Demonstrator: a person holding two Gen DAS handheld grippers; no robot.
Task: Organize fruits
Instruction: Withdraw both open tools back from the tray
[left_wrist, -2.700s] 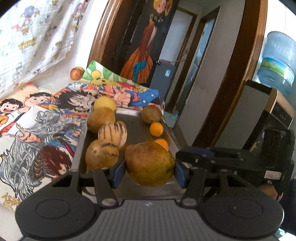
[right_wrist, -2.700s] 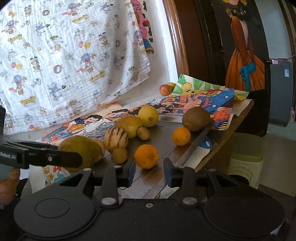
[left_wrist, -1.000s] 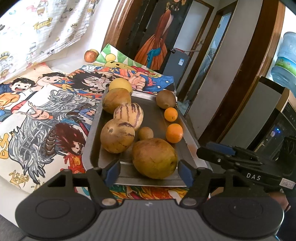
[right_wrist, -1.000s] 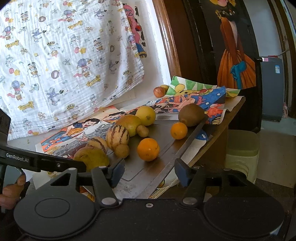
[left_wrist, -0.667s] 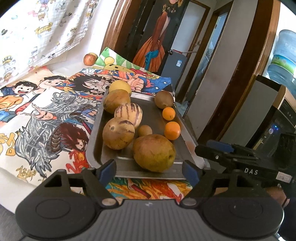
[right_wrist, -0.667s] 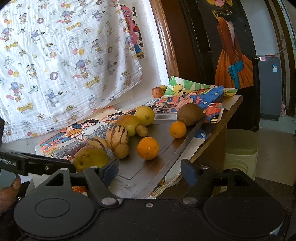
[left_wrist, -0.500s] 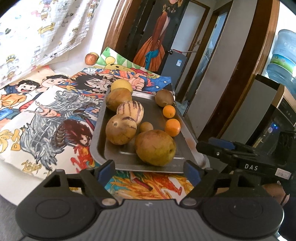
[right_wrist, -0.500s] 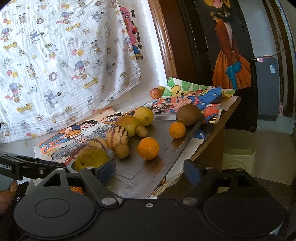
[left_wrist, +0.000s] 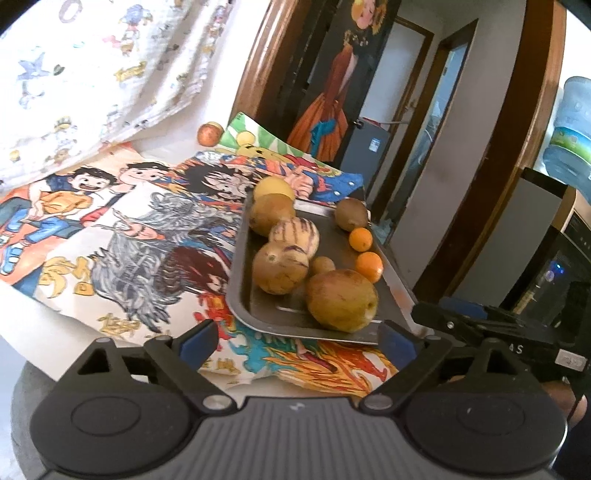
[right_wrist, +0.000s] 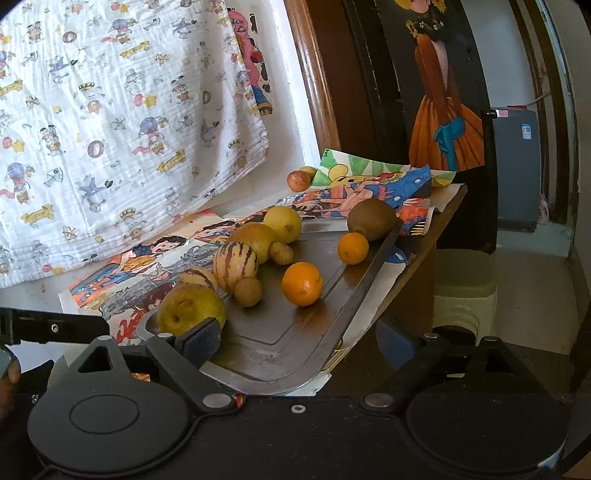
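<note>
Left gripper (left_wrist: 297, 338) and right gripper (right_wrist: 301, 339) both spread wide, holding nothing — big yellow-green fruit (left_wrist: 341, 300) sits at near edge of metal tray (left_wrist: 242, 295).

The letters "AS" show in white on the right tongs (left_wrist: 491, 328); other print is unreadable.

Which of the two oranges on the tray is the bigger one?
The orange nearer the grippers, beside the small brown fruit. The smaller orange sits farther back, next to the brown kiwi at the tray's far end.
</note>
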